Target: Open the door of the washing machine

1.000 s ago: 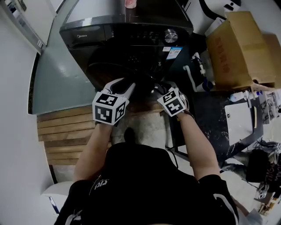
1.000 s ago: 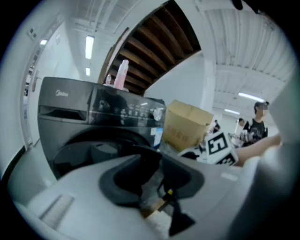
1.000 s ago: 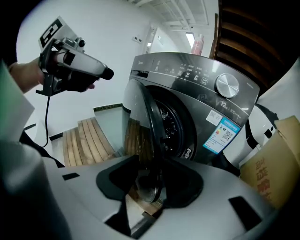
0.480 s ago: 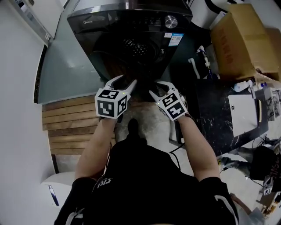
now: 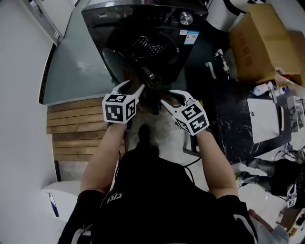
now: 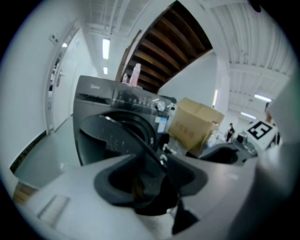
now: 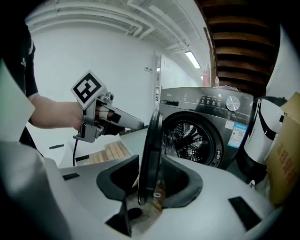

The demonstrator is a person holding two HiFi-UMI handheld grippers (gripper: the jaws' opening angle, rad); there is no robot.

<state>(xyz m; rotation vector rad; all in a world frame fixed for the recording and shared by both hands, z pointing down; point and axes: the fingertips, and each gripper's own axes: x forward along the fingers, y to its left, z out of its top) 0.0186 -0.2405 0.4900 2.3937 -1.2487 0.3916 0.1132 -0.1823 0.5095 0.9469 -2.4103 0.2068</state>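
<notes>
As it stands swung out on its hinge, the door [image 5: 138, 66] of the dark washing machine [image 5: 143, 14] leaves the steel drum [image 7: 190, 138] plainly in view, and its free edge reaches toward the person crouched in front. The right gripper [image 5: 167, 96] has that edge: from its own view the door runs edge-on between the jaws, which are closed partway with a pad against each face of the rim. The left gripper [image 5: 134, 86] hangs just beside it on the hinge side. Its jaws have just been opening and now gape about as wide as they go. The door's lower rim shows in the gap between them, but neither pad presses on it. Both grippers point gently downward.

A round knob [image 5: 186, 18] sits on the machine's control panel, and a pink bottle [image 6: 136, 75] stands on top. A big cardboard box [image 5: 259, 47] rests to the machine's right. On the floor to its left lie pale wooden slats [image 5: 76, 128].
</notes>
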